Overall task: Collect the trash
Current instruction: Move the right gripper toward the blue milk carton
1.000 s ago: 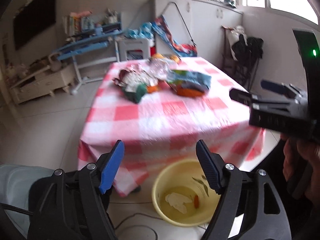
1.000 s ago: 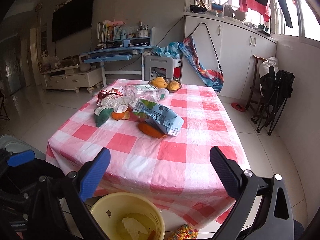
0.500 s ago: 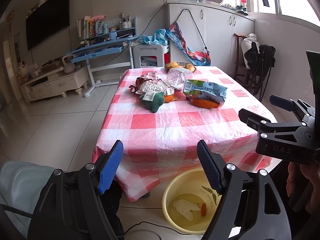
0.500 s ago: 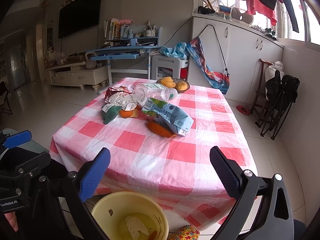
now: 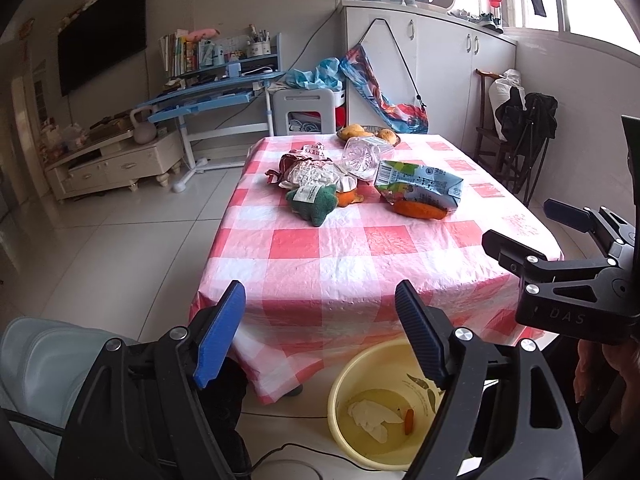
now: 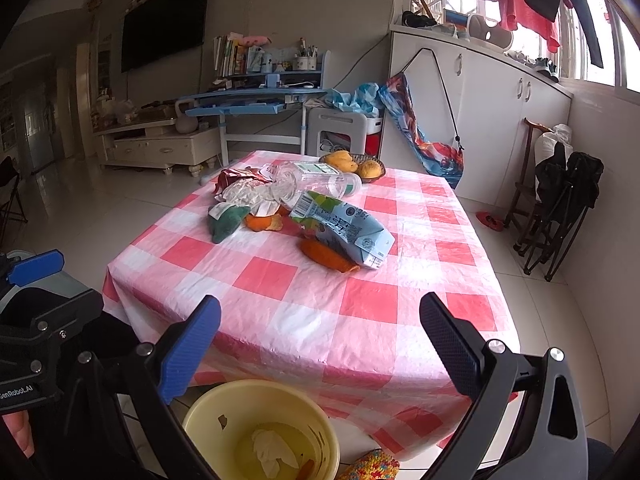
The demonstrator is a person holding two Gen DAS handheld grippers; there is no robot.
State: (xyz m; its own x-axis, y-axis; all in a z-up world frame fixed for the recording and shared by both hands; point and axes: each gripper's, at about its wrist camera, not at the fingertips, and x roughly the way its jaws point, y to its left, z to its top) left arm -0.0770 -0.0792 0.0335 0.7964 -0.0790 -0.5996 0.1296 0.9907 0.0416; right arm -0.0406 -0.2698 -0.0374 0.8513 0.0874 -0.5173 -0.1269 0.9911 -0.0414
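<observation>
Trash lies in a heap on the far half of the red-checked table (image 5: 360, 272): a blue-green milk carton (image 5: 420, 184) (image 6: 344, 228), a clear plastic bottle (image 5: 362, 156) (image 6: 316, 182), crumpled wrappers (image 5: 308, 170), a green scrap (image 5: 316, 202) and orange peel (image 5: 418, 210). On the floor at the table's near edge stands a yellow bucket (image 5: 340, 376) (image 6: 256, 386) holding tissue and peel. My left gripper (image 5: 319, 300) hangs open before the table's near edge, above the bucket. My right gripper (image 6: 320, 304) is open too, level with it on the right, with nothing between its fingers.
A basket of yellow fruit (image 5: 368, 133) sits at the table's far end. Behind it stand a blue desk (image 5: 208, 98) and a white stool (image 5: 304, 112). White cabinets (image 6: 500, 92) and folded chairs (image 6: 560, 208) line the right wall. Tiled floor stretches to the left.
The left wrist view has swung a little and sharpened, so the table now sits lower and fuller in frame. The trash has not moved. Both grippers stay open.
</observation>
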